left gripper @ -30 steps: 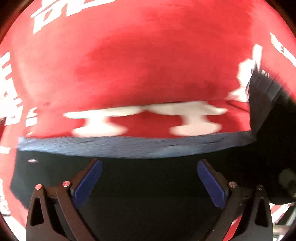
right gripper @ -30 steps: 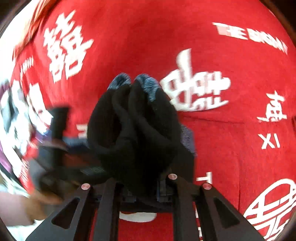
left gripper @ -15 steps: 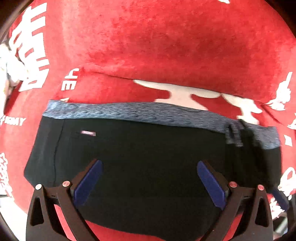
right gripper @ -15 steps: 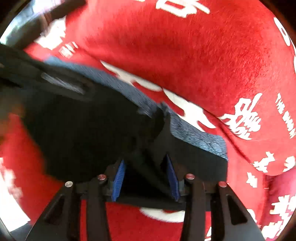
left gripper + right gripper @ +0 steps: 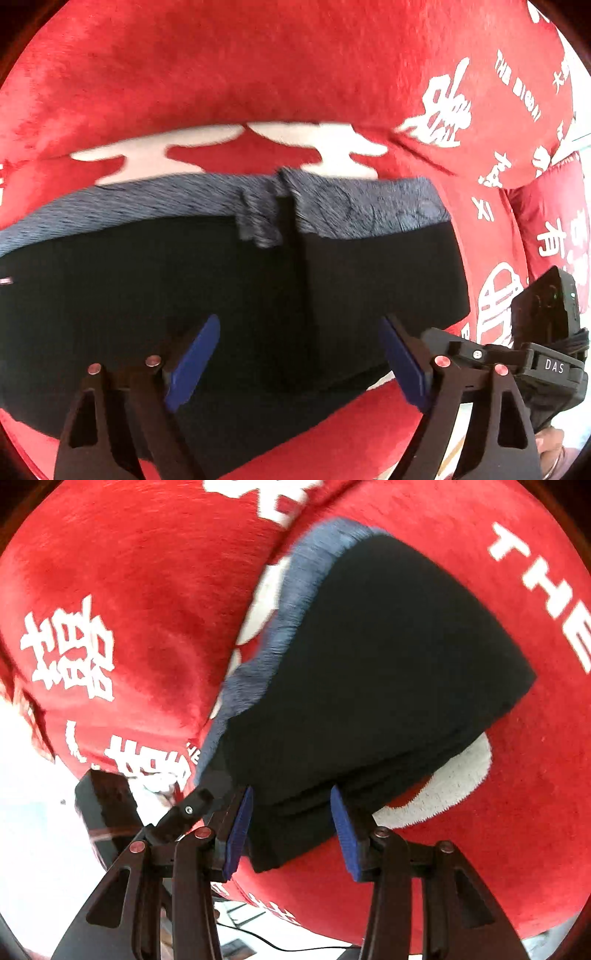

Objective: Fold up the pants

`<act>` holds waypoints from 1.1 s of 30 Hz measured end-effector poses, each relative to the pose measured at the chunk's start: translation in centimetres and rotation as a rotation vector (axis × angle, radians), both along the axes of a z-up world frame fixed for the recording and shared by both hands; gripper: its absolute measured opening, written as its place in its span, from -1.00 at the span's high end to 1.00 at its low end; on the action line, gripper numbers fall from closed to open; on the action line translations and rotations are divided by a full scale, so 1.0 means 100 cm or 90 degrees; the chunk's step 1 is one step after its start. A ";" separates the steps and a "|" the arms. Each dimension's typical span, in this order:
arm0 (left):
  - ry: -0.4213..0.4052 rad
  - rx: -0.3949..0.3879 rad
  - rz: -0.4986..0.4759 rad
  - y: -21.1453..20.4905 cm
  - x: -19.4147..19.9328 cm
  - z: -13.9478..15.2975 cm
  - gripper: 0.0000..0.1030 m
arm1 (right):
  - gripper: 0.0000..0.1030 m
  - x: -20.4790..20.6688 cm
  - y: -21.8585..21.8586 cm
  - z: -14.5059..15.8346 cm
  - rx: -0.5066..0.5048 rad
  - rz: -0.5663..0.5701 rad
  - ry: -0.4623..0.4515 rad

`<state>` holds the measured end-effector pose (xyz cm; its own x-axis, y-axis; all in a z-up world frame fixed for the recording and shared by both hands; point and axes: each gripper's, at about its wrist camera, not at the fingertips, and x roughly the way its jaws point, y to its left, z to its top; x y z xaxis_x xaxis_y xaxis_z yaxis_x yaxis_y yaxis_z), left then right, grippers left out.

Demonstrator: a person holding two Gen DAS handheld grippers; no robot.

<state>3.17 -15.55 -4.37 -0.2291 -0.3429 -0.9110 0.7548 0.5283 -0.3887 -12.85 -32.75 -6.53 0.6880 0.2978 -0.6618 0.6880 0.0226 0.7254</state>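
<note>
The black pants (image 5: 221, 295) with a blue-grey waistband (image 5: 147, 206) lie folded flat on a red blanket (image 5: 258, 74). My left gripper (image 5: 297, 354) hovers over the black cloth, pointing steeply down. Its jaws are closing, and its blue pads (image 5: 192, 362) stand apart over the fabric without pressing it. In the right wrist view the pants (image 5: 388, 664) form a layered stack. My right gripper (image 5: 291, 830) is open at the stack's near edge. The folded edge lies between its pads (image 5: 240, 827), loose and resting on the blanket.
The red blanket (image 5: 110, 572) carries white printed characters (image 5: 70, 653) and covers a soft cushioned surface. The right tool's black camera housing (image 5: 543, 314) sits close by at the pants' right end. A white floor with a black cable (image 5: 280, 947) shows past the blanket's edge.
The right gripper held the pants bunched up a second ago; it has opened and the pants now lie flat. The left gripper's view swung over the pants and its jaws have narrowed.
</note>
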 end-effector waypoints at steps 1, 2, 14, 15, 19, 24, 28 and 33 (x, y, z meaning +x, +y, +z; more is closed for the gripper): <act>0.004 0.008 0.001 -0.004 -0.002 -0.005 -0.60 | 0.05 0.000 0.000 -0.005 0.014 -0.012 -0.005; 0.014 0.016 0.001 -0.006 -0.003 -0.010 -0.33 | 0.05 0.001 -0.001 -0.011 0.025 -0.024 -0.006; -0.075 0.018 0.017 0.023 -0.015 0.015 -0.05 | 0.87 0.008 0.016 0.004 0.021 -0.011 -0.009; -0.072 0.042 0.019 0.027 -0.016 0.006 -0.05 | 0.87 0.009 0.021 -0.001 0.025 -0.001 0.005; -0.069 0.050 0.040 0.032 -0.013 0.001 -0.25 | 0.87 0.012 0.027 -0.026 0.031 0.012 0.039; -0.120 0.031 0.044 0.029 -0.008 0.031 -0.39 | 0.23 0.017 0.015 0.010 -0.014 0.131 0.009; -0.144 0.000 0.041 0.011 -0.001 0.056 -0.39 | -0.06 0.003 -0.019 0.066 -0.159 0.152 -0.030; -0.162 -0.017 0.003 -0.036 -0.012 0.053 -0.39 | -0.06 -0.012 -0.092 0.062 -0.241 0.076 0.056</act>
<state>1.96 -19.18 0.93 0.0077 -0.3687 -0.9295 0.8277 0.5239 -0.2009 -14.01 -41.92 -0.32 0.5994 0.0957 -0.7947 0.7235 0.3600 0.5890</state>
